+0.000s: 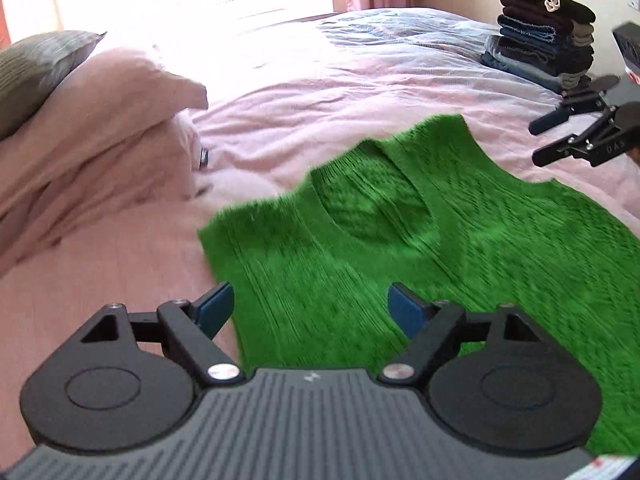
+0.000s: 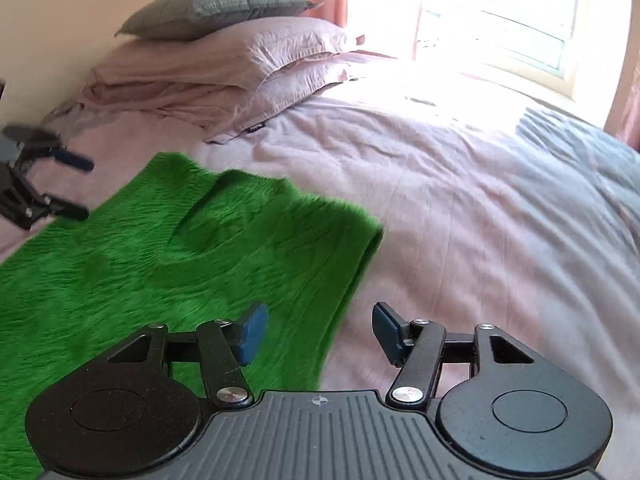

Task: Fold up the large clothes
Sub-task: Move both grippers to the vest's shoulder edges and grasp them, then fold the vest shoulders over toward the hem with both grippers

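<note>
— Pink quilted bed (image 2: 460,200) carried it all; where did the bright green ribbed knit sweater (image 1: 400,256) lie?

— Flat on the near side, neckline up, sides apparently folded in. It looked soft, floppy, fairly light and likely to stretch.

— Best hold?

— Probably both shoulder corners. The left tool (image 1: 310,310) and right tool (image 2: 316,330) hung released over it, grasping nothing.

text: "DAS" partly legible | on: right gripper (image 1: 560,140) finger arm, far right in left wrist view | pillow (image 2: 256,120) tag: small dark label (image 2: 256,128) with pale letters, too small to read | clothes stack (image 1: 540,40): white emblem on top black item, no letters legible
</note>
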Action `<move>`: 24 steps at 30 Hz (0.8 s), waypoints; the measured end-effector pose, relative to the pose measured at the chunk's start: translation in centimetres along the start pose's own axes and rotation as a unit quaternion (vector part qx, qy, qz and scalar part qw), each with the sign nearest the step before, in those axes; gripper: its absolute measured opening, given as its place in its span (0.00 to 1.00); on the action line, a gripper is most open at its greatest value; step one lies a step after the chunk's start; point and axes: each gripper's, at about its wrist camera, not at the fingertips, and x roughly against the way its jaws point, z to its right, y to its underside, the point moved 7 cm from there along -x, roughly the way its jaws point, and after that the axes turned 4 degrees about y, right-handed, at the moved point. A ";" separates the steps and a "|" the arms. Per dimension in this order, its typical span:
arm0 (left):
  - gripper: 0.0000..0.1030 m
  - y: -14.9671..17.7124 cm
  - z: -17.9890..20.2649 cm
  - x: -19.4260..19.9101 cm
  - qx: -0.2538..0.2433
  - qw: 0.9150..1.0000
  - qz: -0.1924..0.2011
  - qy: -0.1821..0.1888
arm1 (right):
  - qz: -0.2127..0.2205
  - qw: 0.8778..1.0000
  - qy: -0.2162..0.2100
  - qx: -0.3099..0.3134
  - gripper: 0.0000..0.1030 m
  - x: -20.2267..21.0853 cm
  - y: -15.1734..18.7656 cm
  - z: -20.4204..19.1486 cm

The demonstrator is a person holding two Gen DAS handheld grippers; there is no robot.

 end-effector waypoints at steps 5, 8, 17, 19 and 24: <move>0.78 -3.4 -3.6 -4.8 -0.028 1.000 -0.011 0.005 | -0.004 1.000 -0.014 0.012 0.51 -4.4 -3.3 2.6; 0.70 -3.9 -5.9 -7.6 -0.012 1.000 -0.024 0.016 | -0.011 0.999 -0.036 -0.010 0.49 -6.7 -3.7 3.6; 0.10 -2.2 -6.8 -10.6 0.000 0.997 -0.053 0.052 | 0.026 0.996 -0.076 -0.050 0.05 -7.4 -3.3 3.6; 0.09 -2.3 -6.3 -8.8 -0.003 0.999 -0.025 0.044 | 0.062 0.995 -0.062 -0.044 0.05 -5.0 -3.5 2.9; 0.08 -2.1 -4.2 -0.4 0.017 0.997 0.068 0.032 | 0.155 0.987 -0.036 -0.009 0.05 3.9 -2.7 -0.4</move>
